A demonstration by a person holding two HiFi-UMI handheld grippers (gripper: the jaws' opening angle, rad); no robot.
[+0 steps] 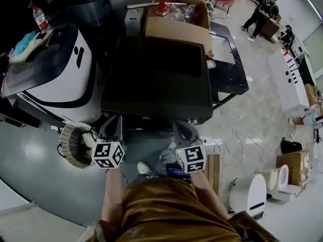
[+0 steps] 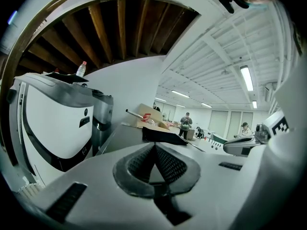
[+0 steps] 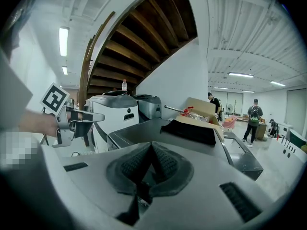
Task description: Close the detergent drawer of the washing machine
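The detergent drawer cannot be made out in any view. In the head view the front of the washing machine [image 1: 156,92] is hidden beneath the near edge of its dark top. The machine is seen at the middle of that view, directly ahead of both grippers. A black folded thing [image 3: 189,131] is laid on the far part of the top, and an open cardboard box [image 1: 176,24] is set just behind it.

The left gripper [image 1: 112,127] is held just before the machine's near left corner. Its jaws are pressed together, with nothing between them. The right gripper [image 1: 184,131] is held just before the near right part of that edge. Its jaws are likewise closed on nothing. Neither gripper is seen touching the machine.

A white and grey appliance [image 1: 55,69] stands to the machine's left, with a bottle [image 1: 40,18] on top of it. A ribbed coil [image 1: 75,145] lies on the floor beside the left gripper. People [image 1: 262,11] are seen far behind.
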